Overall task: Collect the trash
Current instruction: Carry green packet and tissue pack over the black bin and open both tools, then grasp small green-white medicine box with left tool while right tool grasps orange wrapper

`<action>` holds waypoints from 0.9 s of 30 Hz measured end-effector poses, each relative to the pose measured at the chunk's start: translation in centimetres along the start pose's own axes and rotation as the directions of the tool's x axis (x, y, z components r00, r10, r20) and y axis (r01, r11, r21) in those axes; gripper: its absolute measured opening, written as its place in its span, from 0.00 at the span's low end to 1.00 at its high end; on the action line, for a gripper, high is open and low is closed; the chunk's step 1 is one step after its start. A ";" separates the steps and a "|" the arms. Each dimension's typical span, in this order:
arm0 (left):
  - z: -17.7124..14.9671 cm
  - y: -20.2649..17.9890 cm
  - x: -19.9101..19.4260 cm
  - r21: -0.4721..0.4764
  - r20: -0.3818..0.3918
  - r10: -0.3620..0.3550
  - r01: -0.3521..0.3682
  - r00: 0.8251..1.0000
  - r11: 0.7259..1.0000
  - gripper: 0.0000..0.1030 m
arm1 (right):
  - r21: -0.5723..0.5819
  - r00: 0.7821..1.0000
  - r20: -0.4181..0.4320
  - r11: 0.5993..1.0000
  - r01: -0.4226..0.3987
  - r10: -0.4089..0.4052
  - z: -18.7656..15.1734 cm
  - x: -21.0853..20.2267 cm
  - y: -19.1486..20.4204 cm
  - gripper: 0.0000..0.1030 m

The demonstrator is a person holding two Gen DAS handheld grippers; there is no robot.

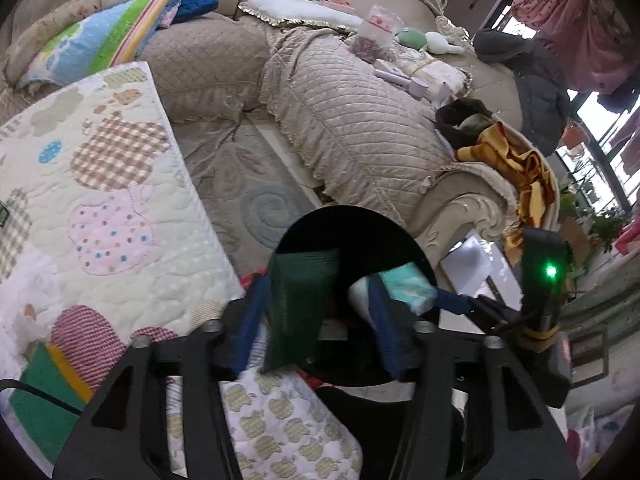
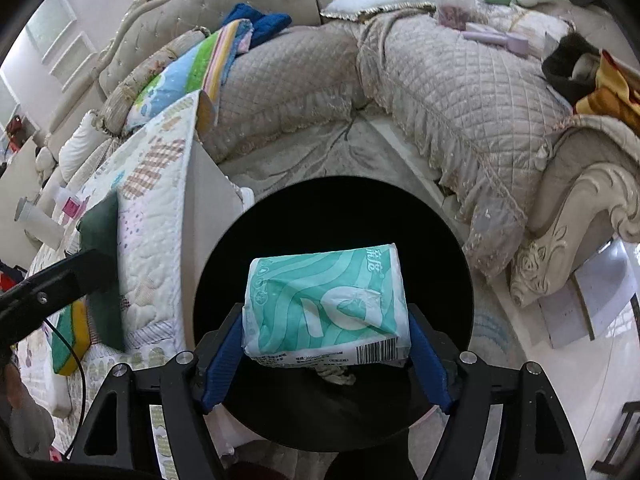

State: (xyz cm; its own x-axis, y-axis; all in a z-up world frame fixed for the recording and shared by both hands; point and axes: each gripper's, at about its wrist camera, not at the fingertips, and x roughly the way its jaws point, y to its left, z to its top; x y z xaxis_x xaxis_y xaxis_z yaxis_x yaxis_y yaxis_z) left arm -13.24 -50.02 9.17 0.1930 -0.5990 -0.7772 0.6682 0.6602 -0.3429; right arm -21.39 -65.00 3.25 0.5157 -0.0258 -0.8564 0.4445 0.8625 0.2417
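My right gripper (image 2: pixel 326 344) is shut on a teal-and-white tissue pack (image 2: pixel 326 306) and holds it over the round black bin opening (image 2: pixel 332 216). The pack also shows in the left wrist view (image 1: pixel 404 286), with the right gripper's blue finger (image 1: pixel 452 300) beside it. In the left wrist view a dark green flat packet (image 1: pixel 298 308) stands between the blue fingers (image 1: pixel 248 320) of my left gripper (image 1: pixel 316 320), over the black bin (image 1: pixel 348 224). Only the left finger touches it, so the jaws stand open. The packet shows in the right wrist view (image 2: pixel 102 276).
A quilted patchwork mat (image 1: pixel 100 200) covers the surface at left. A beige quilted sofa (image 1: pixel 352 120) with cushions, a plastic bag (image 1: pixel 374 34) and clothes curves behind. Patterned carpet (image 1: pixel 256 184) lies between. Papers (image 2: pixel 592 300) lie on the floor at right.
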 end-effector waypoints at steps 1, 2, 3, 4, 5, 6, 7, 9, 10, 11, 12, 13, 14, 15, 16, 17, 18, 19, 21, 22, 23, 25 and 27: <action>0.0 0.0 -0.1 -0.005 0.000 -0.003 0.003 1.000 1.000 0.56 | 0.004 1.000 -0.006 1.000 -0.001 0.001 -0.1 0.1 -0.2 0.74; -0.1 0.1 -0.1 -0.005 -0.001 -0.001 0.001 1.000 1.000 0.56 | 0.009 1.000 -0.009 1.000 -0.002 0.002 -0.2 0.2 -0.2 0.74; -0.1 0.1 -0.2 -0.005 -0.001 0.001 -0.001 1.000 1.000 0.56 | 0.013 1.000 -0.011 1.000 -0.004 0.004 -0.3 0.2 -0.3 0.75; -0.2 0.1 -0.4 -0.005 0.001 0.004 -0.004 1.000 1.000 0.56 | 0.014 1.000 -0.011 1.000 -0.006 0.006 -0.3 0.2 -0.3 0.75; -0.3 0.3 -0.5 -0.008 0.004 0.010 -0.010 1.000 1.000 0.56 | 0.014 1.000 -0.012 1.000 -0.010 0.010 -0.4 0.1 -0.2 0.75; -0.4 0.4 -0.7 -0.010 0.005 0.018 -0.018 1.000 1.000 0.56 | 0.014 1.000 -0.012 1.000 -0.012 0.012 -0.4 0.1 -0.2 0.75; -0.6 0.6 -0.9 -0.012 0.006 0.029 -0.029 1.000 1.000 0.56 | 0.015 1.000 -0.013 1.000 -0.016 0.016 -0.5 0.1 -0.1 0.75; -0.7 0.8 -1.4 -0.019 0.014 0.044 -0.044 0.999 0.999 0.56 | 0.015 1.000 -0.009 1.000 -0.023 0.023 -0.5 0.1 0.2 0.75; -0.9 1.0 -1.7 -0.021 0.021 0.055 -0.054 0.998 0.998 0.56 | 0.014 1.000 -0.006 1.000 -0.026 0.026 -0.5 0.0 0.3 0.75; -1.0 1.1 -2.1 -0.021 0.027 0.064 -0.063 0.998 0.998 0.56 | 0.009 1.000 0.001 0.999 -0.031 0.031 -0.5 -0.1 0.6 0.75; -1.1 1.2 -2.3 -0.022 0.031 0.071 -0.070 0.997 0.997 0.56 | 0.005 0.999 0.006 0.999 -0.033 0.033 -0.5 -0.3 0.9 0.75; -1.2 1.3 -2.7 -0.021 0.035 0.078 -0.077 0.996 0.997 0.56 | -0.002 0.999 0.013 0.999 -0.033 0.033 -0.4 -0.4 1.3 0.75; -1.4 1.4 -3.1 -0.021 0.040 0.084 -0.083 0.996 0.996 0.56 | -0.009 0.999 0.019 0.999 -0.033 0.034 -0.4 -0.6 1.8 0.75; -1.5 1.6 -3.6 -0.021 0.045 0.090 -0.089 0.995 0.996 0.56 | -0.018 0.999 0.025 0.999 -0.035 0.036 -0.5 -0.7 2.2 0.75; -1.6 1.7 -3.9 -0.020 0.048 0.093 -0.093 0.994 0.996 0.56 | -0.024 0.999 0.028 0.999 -0.038 0.038 -0.5 -0.8 2.5 0.75; -1.8 1.9 -4.4 -0.018 0.051 0.098 -0.098 0.994 0.995 0.56 | -0.033 0.999 0.030 0.999 -0.041 0.042 -0.5 -0.9 2.9 0.75; -1.9 2.1 -4.9 -0.018 0.053 0.103 -0.102 0.993 0.995 0.56 | -0.043 0.998 0.033 0.998 -0.043 0.044 -0.5 -1.0 3.4 0.75; -2.1 2.4 -5.5 -0.017 0.059 0.112 -0.111 0.992 0.994 0.56 | -0.054 0.998 0.033 0.997 -0.047 0.049 -0.5 -1.1 4.0 0.75; -2.4 3.0 -6.5 -0.019 0.071 0.136 -0.135 0.988 0.991 0.55 | -0.079 0.998 0.031 0.995 -0.061 0.063 -0.6 -1.1 5.1 0.75; -2.6 3.5 -7.0 -0.023 0.075 0.149 -0.148 0.986 0.989 0.55 | -0.089 0.997 0.031 0.994 -0.066 0.069 -0.7 -1.1 5.6 0.75; -2.8 4.1 -7.6 -0.030 0.077 0.159 -0.157 0.984 0.987 0.55 | -0.103 0.997 0.028 0.992 -0.074 0.078 -0.7 -1.0 6.4 0.75; -3.1 5.5 -8.7 -0.054 0.081 0.176 -0.172 0.981 0.984 0.56 | -0.129 0.995 0.021 0.987 -0.091 0.095 -0.7 -0.8 7.9 0.75; -3.4 7.0 -9.8 -0.085 0.088 0.199 -0.192 0.976 0.978 0.56 | -0.159 0.993 0.017 0.981 -0.111 0.115 -0.8 -0.7 9.5 0.74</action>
State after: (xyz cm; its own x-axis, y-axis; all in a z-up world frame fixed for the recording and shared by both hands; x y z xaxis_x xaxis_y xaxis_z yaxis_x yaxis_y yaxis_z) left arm -12.90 -37.96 12.54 0.3845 -0.4932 -0.7803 0.5552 0.7989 -0.2314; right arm -18.09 -56.39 5.81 0.5756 0.0653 -0.8151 0.2626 0.9292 0.2599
